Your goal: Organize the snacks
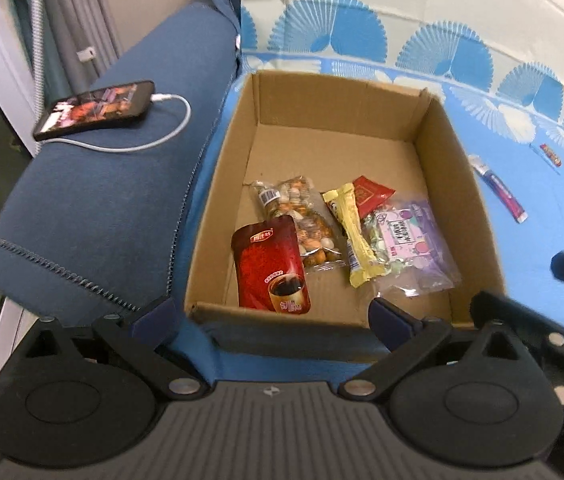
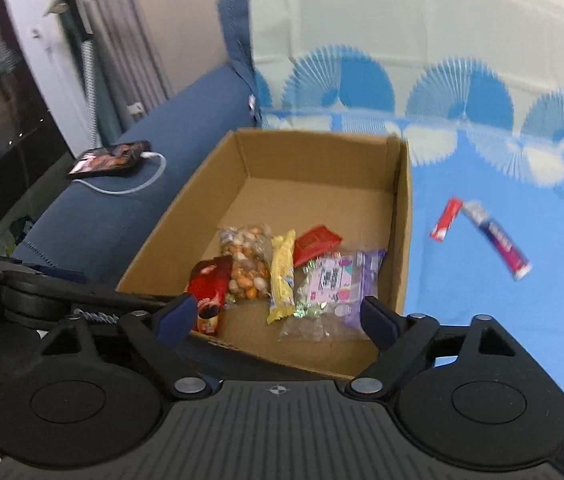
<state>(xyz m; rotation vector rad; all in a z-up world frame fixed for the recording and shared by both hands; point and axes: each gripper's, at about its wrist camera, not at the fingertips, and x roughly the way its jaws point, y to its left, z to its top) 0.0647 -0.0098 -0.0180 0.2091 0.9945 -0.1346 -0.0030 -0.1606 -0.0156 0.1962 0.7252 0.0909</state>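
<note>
The box is open brown cardboard. On its floor, toward the near wall, lie a red pouch, a clear nut bag, a yellow bar, a small red packet and a purple candy bag. Right of the box, on the blue cloth, lie a red stick and a purple tube. The left gripper and right gripper hang over the box's near wall, jaws spread, empty.

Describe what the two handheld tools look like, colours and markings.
Both the left tool and right tool look alike: black plastic linkage arms with silver rivets, dark blue pads on the fingertips, round black hubs, and a grey ribbed base bearing a small crosshair mark. No cables or sleeves show.
</note>
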